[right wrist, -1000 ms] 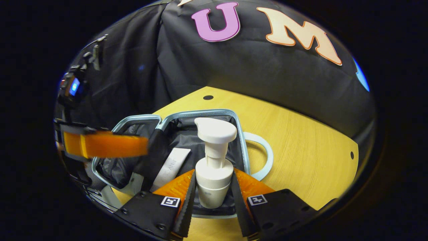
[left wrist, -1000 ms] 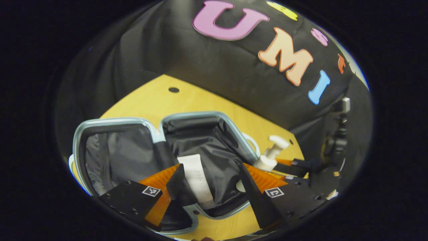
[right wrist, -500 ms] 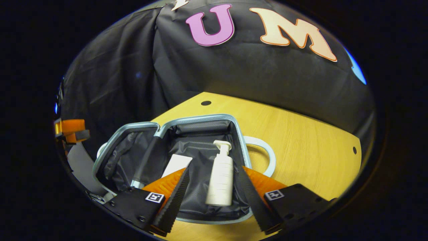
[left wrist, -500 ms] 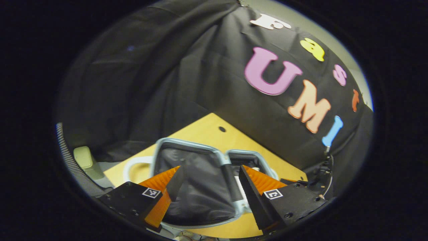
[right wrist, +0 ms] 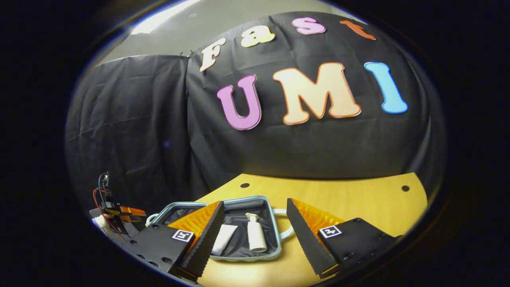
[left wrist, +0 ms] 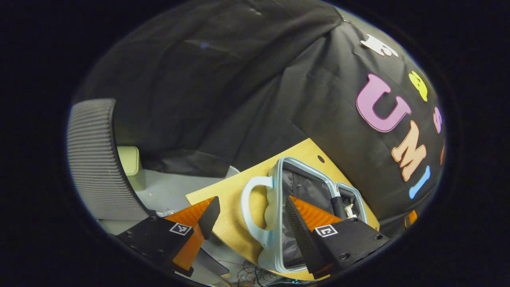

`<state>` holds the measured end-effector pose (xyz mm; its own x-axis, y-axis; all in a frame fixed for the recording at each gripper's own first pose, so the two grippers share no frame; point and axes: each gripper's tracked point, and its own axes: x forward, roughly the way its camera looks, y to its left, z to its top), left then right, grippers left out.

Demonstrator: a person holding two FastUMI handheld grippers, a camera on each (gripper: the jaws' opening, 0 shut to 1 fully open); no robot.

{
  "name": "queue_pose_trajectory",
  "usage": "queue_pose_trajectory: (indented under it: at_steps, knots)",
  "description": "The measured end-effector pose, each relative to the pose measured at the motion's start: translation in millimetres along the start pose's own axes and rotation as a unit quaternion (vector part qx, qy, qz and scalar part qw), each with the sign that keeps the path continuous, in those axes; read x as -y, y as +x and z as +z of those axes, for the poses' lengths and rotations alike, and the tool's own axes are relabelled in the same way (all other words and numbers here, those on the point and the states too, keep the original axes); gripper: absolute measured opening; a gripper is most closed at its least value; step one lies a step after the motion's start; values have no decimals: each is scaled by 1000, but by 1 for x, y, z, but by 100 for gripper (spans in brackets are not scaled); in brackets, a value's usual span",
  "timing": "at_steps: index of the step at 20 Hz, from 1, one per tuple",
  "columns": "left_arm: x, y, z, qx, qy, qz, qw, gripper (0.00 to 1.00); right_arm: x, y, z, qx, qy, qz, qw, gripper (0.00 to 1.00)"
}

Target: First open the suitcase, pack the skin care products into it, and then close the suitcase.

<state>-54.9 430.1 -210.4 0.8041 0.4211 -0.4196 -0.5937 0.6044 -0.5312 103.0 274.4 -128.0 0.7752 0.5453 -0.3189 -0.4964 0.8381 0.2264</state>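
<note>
Now lifted back from the suitcase [right wrist: 239,235], right gripper [right wrist: 252,239] with fingers spread and empty; bottle [right wrist: 255,236] released a moment ago, lying beside the tube [right wrist: 224,244] in the lined half on the tabletop [right wrist: 358,199]. Swung round to the handle [left wrist: 249,211] side, left gripper [left wrist: 251,223], fingers spread around the handle but not closed (no grip yet). Packing apparently done; closing the lid probably next.

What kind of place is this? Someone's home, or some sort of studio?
Most likely a staged recording booth, not a home. Black cloth hangs as a backdrop behind a bare light wooden table with drilled holes, where a small open pale-blue suitcase sits. A grey ribbed office chair back stands nearby.
</note>
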Motion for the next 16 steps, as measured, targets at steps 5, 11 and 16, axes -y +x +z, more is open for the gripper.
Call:
queue_pose_trajectory:
  at_steps: [5, 11, 16]
  knots:
    - [-20, 27, -16, -15, -43, -11, 999, 95, 27, -72, 48, 23, -42, -51, 998, 98]
    - [-12, 39, -23, -26, -61, -43, 997, 77, 45, -108, 67, 43, -24, -88, 995, 98]
    - [-11, 46, -20, -38, -74, -39, 996, 3, 55, -122, 76, 57, -24, -105, 993, 98]
